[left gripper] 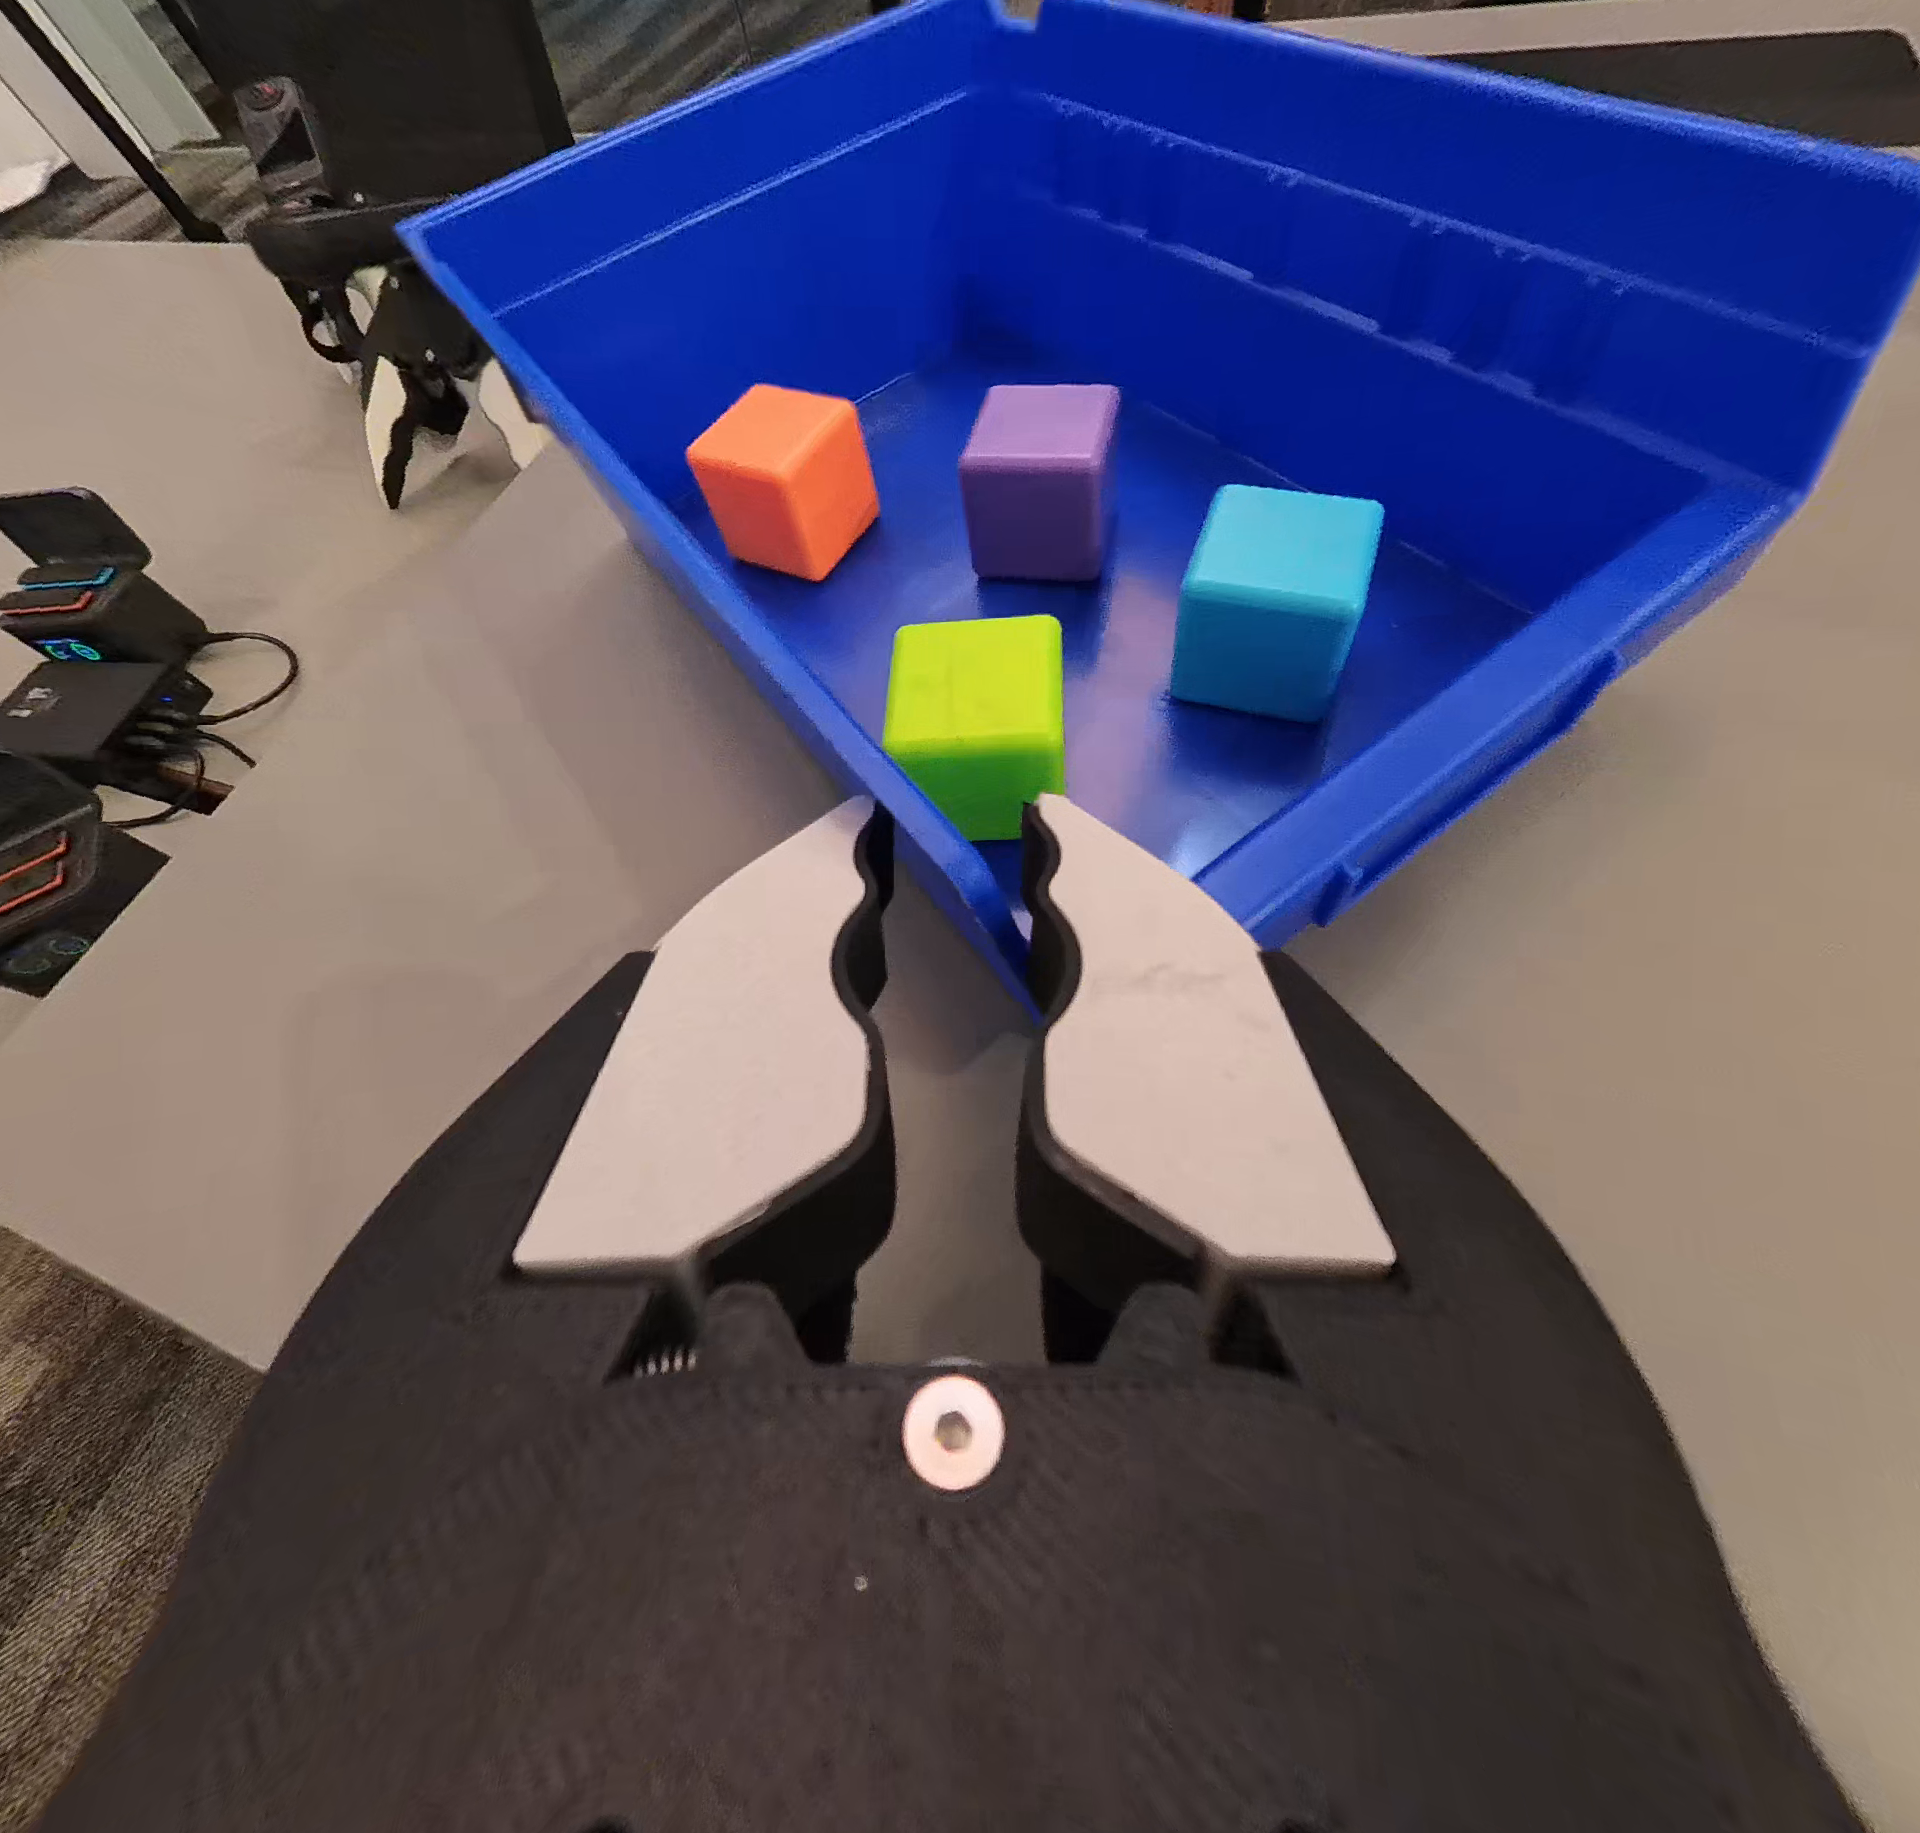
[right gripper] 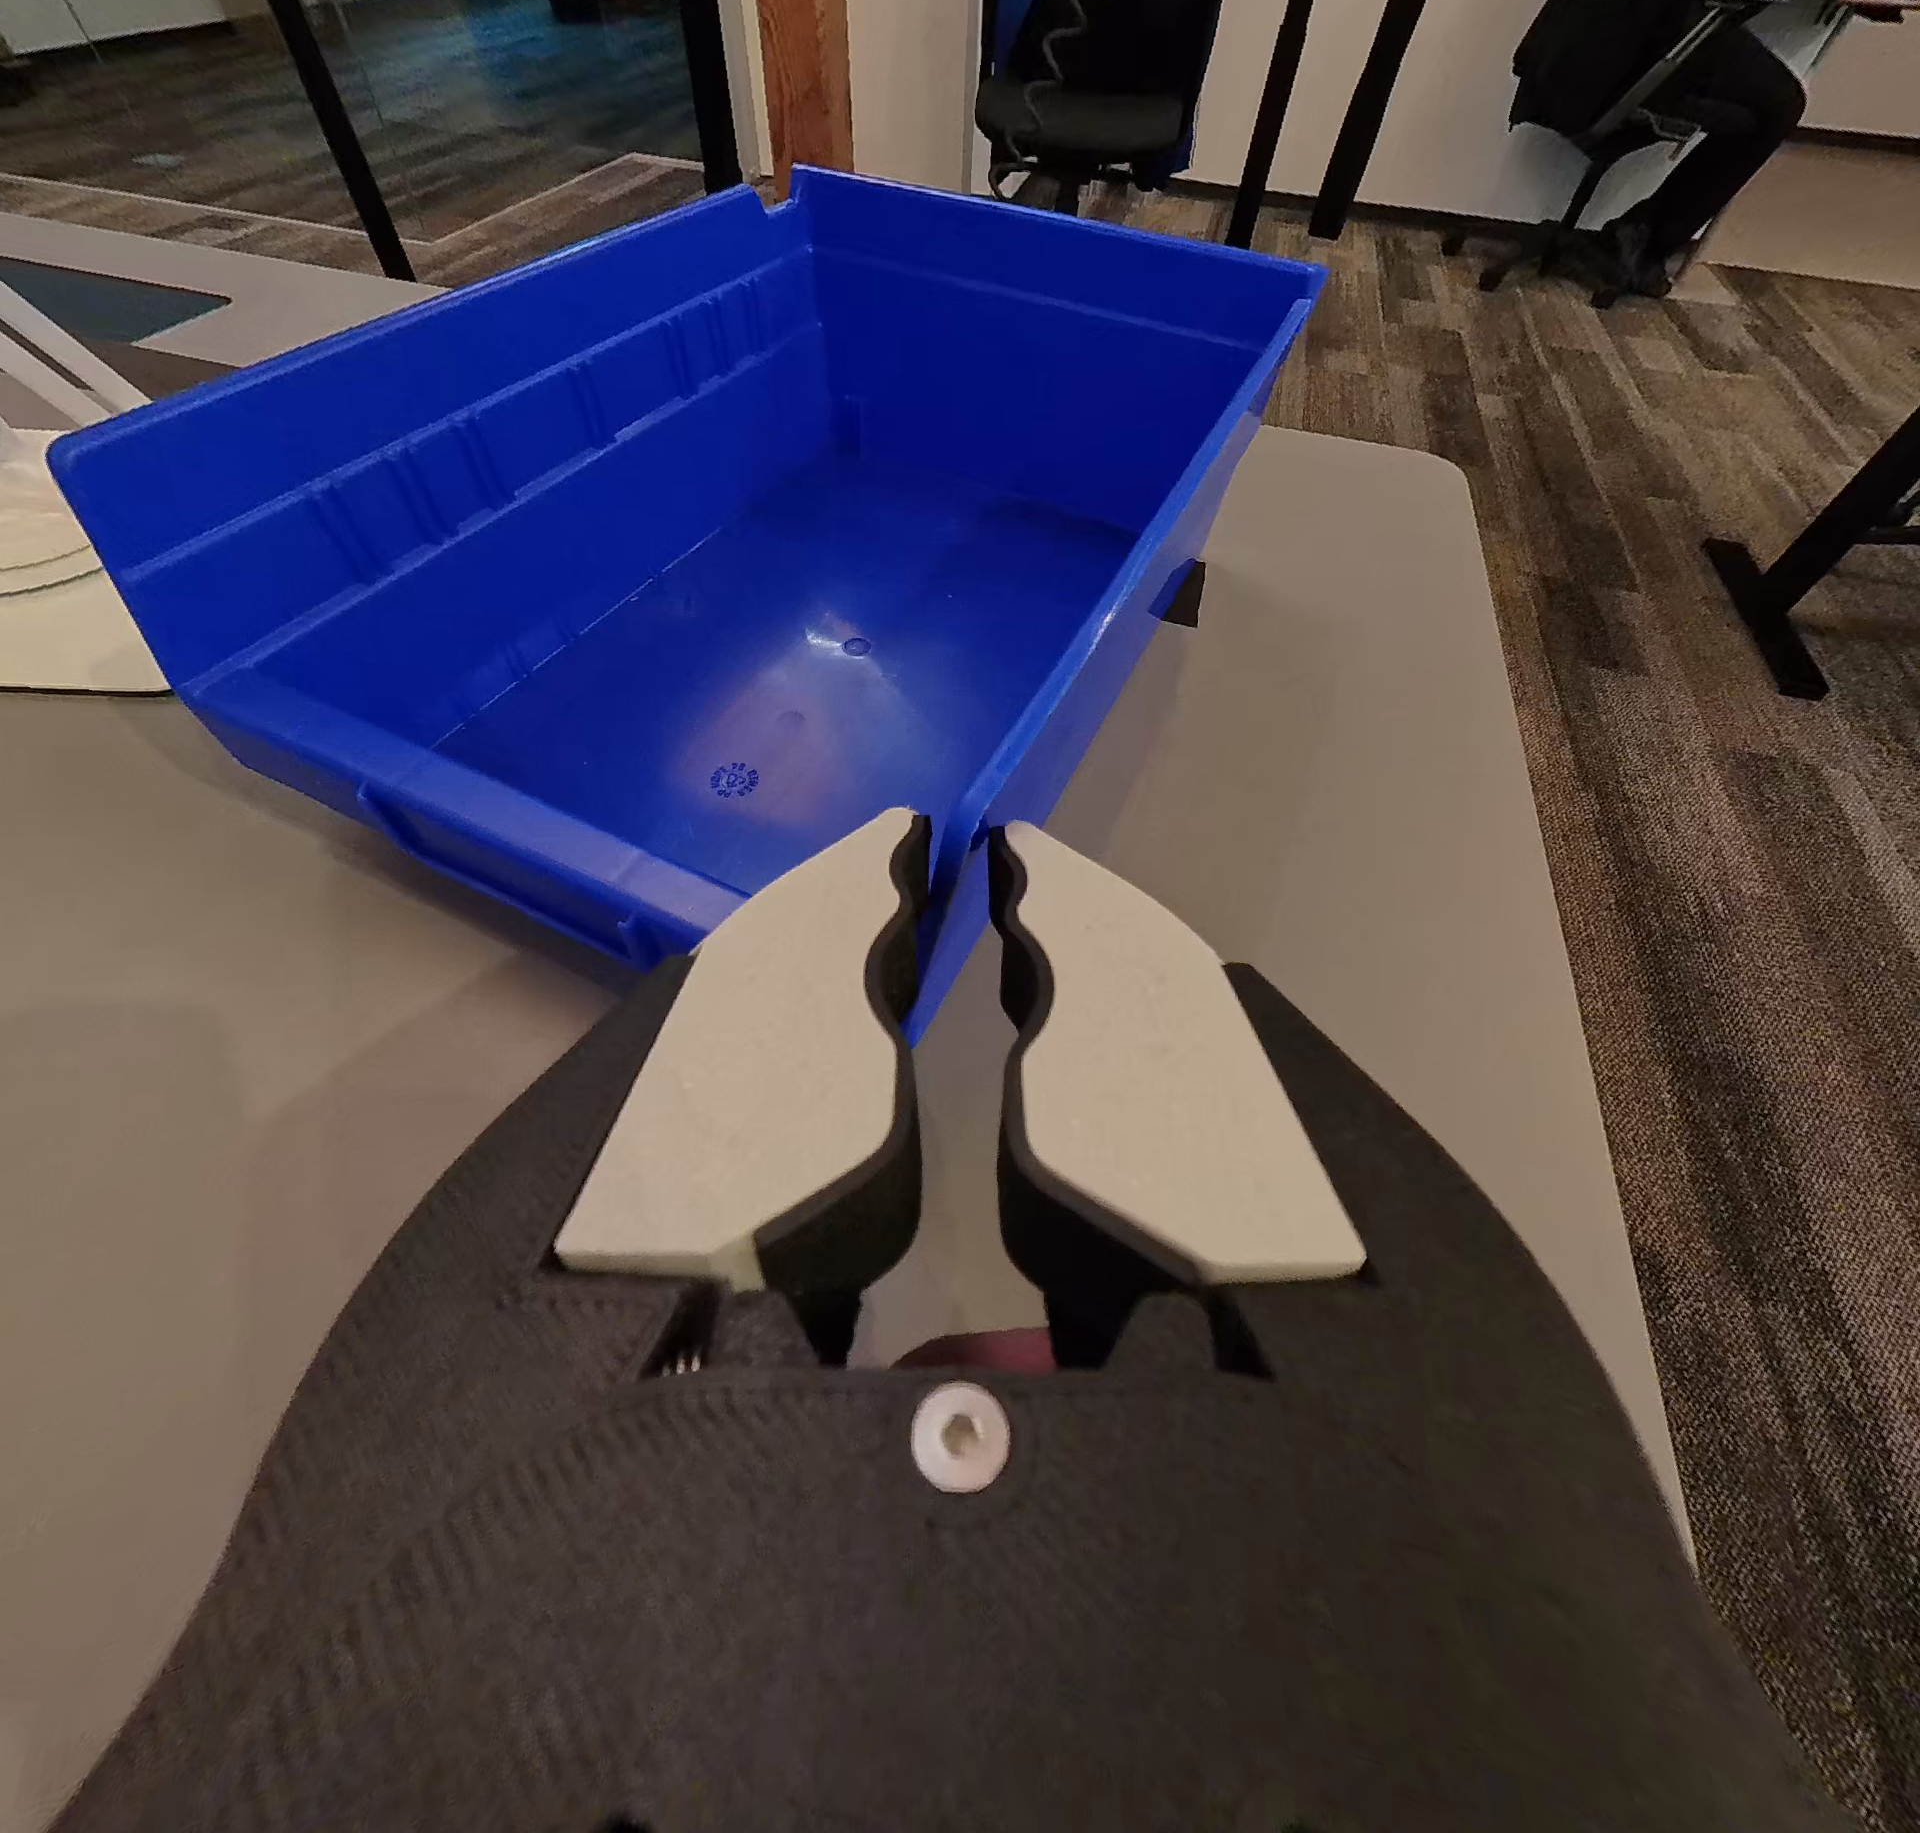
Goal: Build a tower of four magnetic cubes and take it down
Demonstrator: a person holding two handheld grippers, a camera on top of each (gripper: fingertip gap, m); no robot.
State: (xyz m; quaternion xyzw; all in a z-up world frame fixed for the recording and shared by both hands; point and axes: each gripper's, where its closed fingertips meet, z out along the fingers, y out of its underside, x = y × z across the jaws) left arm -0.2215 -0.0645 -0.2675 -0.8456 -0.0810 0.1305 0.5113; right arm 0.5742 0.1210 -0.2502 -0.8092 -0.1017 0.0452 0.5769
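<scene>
Left gripper (left gripper: 951, 812) slightly parted, empty, poised over near corner of blue bin (left gripper: 727, 225) holding orange (left gripper: 784, 479), purple (left gripper: 1039, 479), cyan (left gripper: 1278, 599), green (left gripper: 975, 718) cubes, all apart. Right gripper (right gripper: 956, 827) likewise, at an empty bin (right gripper: 468, 495). Risk: narrow jaw gap knocks green cube; magnets may snap neighbours together.

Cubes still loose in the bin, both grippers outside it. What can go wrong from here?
1. The green cube sits tight against the near wall of the blue bin, so the left gripper may likely clip the rim reaching down.
2. Its jaws stand only narrowly apart, seemingly narrower than a cube; they must widen first.
3. The purple cube and orange cube sit close; magnets could snap them together.
</scene>
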